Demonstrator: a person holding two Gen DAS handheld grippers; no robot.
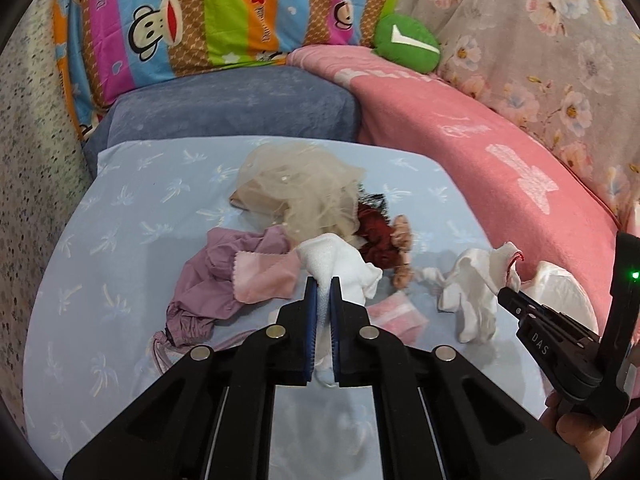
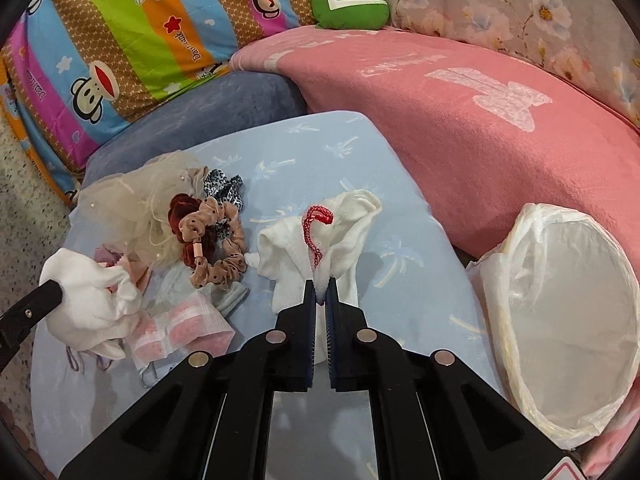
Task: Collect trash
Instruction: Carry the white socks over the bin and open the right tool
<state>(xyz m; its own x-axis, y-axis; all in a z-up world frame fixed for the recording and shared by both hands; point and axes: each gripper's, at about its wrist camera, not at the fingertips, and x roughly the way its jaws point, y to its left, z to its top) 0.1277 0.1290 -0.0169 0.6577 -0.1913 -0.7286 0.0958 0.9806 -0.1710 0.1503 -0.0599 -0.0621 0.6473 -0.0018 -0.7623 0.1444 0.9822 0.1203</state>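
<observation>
My left gripper (image 1: 323, 282) is shut on a white cloth (image 1: 340, 264) that bunches up between its blue pads, just above the pile on the light blue pillow (image 1: 140, 200). In the right wrist view that same white cloth (image 2: 88, 300) hangs at the far left. My right gripper (image 2: 320, 283) is shut on a white glove with a red-stitched cuff (image 2: 352, 216). The left wrist view shows this glove (image 1: 472, 292) dangling from the right gripper's tip (image 1: 505, 295). A bin lined with a white bag (image 2: 560, 320) stands open to the right of the pillow.
On the pillow lie beige tulle (image 1: 300, 188), a purple garment (image 1: 216, 276), a pink cloth (image 1: 264, 276), several scrunchies (image 2: 216, 248) and a pink zip bag (image 2: 188, 328). A pink blanket (image 2: 460, 120) rises behind and to the right; a striped cartoon pillow (image 1: 208, 12) lies at the back.
</observation>
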